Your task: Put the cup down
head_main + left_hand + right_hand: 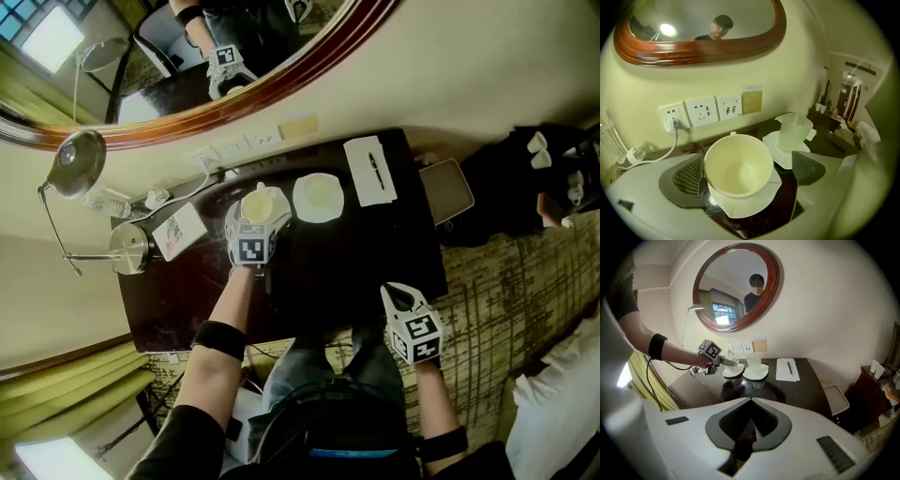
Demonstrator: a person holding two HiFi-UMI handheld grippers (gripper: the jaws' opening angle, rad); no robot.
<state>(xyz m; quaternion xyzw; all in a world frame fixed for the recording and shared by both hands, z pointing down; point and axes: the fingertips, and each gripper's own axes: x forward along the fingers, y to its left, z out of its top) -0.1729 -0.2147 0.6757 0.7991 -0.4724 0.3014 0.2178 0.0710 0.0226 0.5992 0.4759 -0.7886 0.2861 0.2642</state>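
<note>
- The left gripper (pixel 255 223) stands with its jaws as wide apart as they go and grips nothing. The white ceramic cup (pixel 738 164) sits between them on a white saucer (pixel 740 208) with cut corners, at the far left of the dark glossy table (pixel 319 281), below the wall sockets.
- The task looks all but done: the cup appears seated and released.
- The left pad (pixel 689 177) lies just beside the cup's wall, and I cannot tell whether it touches. The right pad stands well clear.
- The risk is in backing out. If the gripper pulls back at a slant, that left pad could catch the cup and drag it off the saucer or tip it.
- A swing to the right could strike the frosted glass tumbler (pixel 794 132), which stands on its own round white saucer (pixel 776 150) just beyond the right jaw.
- The left forearm, with a black wristband (pixel 220 339), reaches straight out over the table, and the gripper is angled downward at the cup.
- The right gripper (pixel 750 414) is fully closed and empty. It is held back at the table's near edge, tilted down, well apart from the crockery.
</note>
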